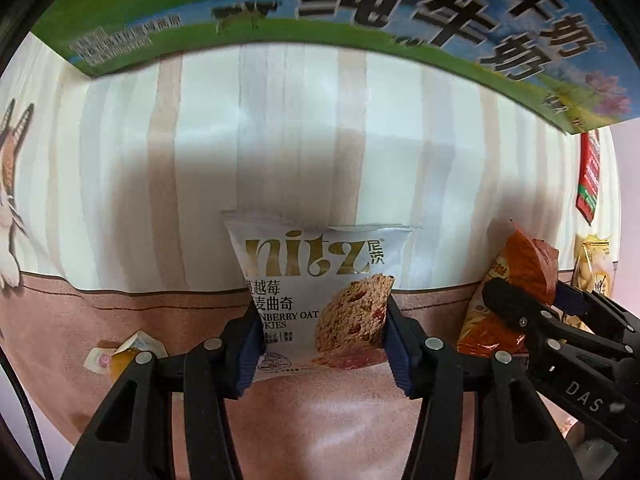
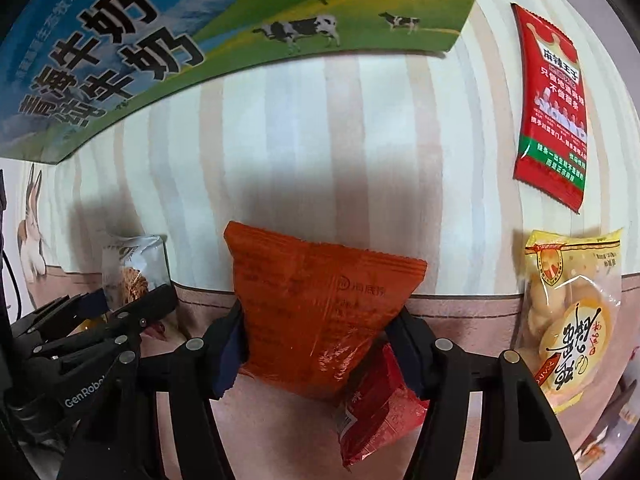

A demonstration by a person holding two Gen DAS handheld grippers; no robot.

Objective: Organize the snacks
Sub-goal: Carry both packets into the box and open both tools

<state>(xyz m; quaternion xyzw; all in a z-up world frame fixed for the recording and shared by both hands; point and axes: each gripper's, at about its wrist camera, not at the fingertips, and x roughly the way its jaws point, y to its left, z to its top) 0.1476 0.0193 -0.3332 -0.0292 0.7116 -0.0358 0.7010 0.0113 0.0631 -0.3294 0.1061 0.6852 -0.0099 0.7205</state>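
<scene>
Peeking under the right gripper (image 2: 320, 344), whose jaws squeeze one crinkly orange snack bag (image 2: 320, 312), is a half-hidden red packet (image 2: 376, 408); the left gripper (image 1: 320, 344) clamps one white cranberry-oat cookie pouch (image 1: 316, 292).

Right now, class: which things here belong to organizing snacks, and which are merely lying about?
Job:
cookie packet, in left gripper
orange packet, in right gripper
red packet
yellow packet
milk box

Lying about:
striped cloth

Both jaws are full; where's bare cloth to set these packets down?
Free: the striped cloth between the milk carton and the orange packet. Crowded: the right side, with the red sachet, yellow pack and red packet.
</scene>
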